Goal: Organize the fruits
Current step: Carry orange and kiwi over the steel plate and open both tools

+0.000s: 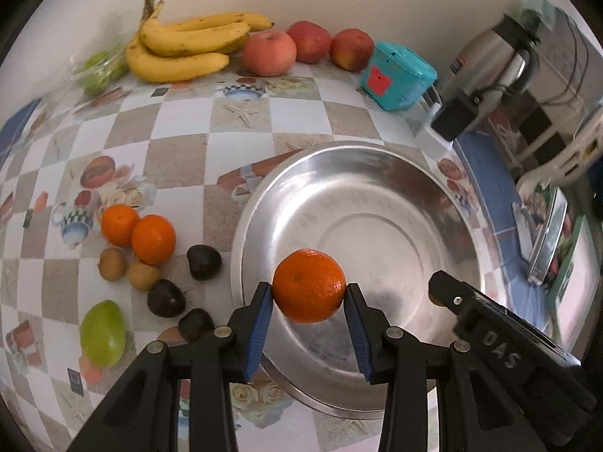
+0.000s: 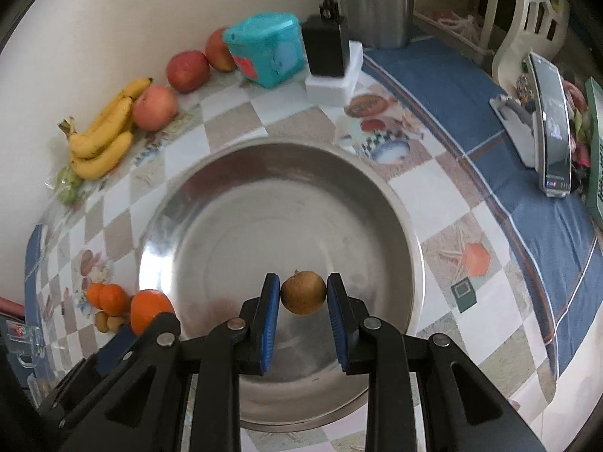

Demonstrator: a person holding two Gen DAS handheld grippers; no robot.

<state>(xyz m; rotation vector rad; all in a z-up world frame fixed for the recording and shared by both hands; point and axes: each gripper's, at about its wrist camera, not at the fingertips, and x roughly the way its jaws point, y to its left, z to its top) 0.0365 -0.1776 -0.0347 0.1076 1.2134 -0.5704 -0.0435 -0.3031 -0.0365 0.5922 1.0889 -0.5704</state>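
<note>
fruit was in both of my grippers at once. the left gripper (image 1: 309, 297) was clamped on an orange (image 1: 308, 285), blue pads pressed against its two sides, and i held it above the near part of the metal bowl (image 1: 377, 173), which i read as carrying it in to set it down. the right gripper (image 2: 303, 295) was clamped on a kiwi (image 2: 303, 292), also over the bowl's near half, probably for the same reason. the bowl held no fruit that i could see, so i judged the sorting barely begun.

left of my left gripper, on the checked tablecloth (image 1: 181, 158), lay the rest of the small fruit in a loose cluster: two oranges (image 1: 137, 231) touching, two kiwis (image 1: 128, 269) just below them, three dark round fruits (image 1: 184, 286) nearer the bowl, and a green mango (image 1: 102, 333) closest to me. far ahead against the wall sat bananas (image 1: 184, 47) and three apples (image 1: 305, 49) in a row, beside a teal box (image 1: 399, 75).

the orange skin looked pebbled and slightly glossy, firm enough for a side squeeze. the kiwi was dull brown and oval, with a little stub at its top. the bowl was wide, shallow, brushed steel with a flat centre; round fruit would likely roll there, so i thought a low, gentle release best.
</note>
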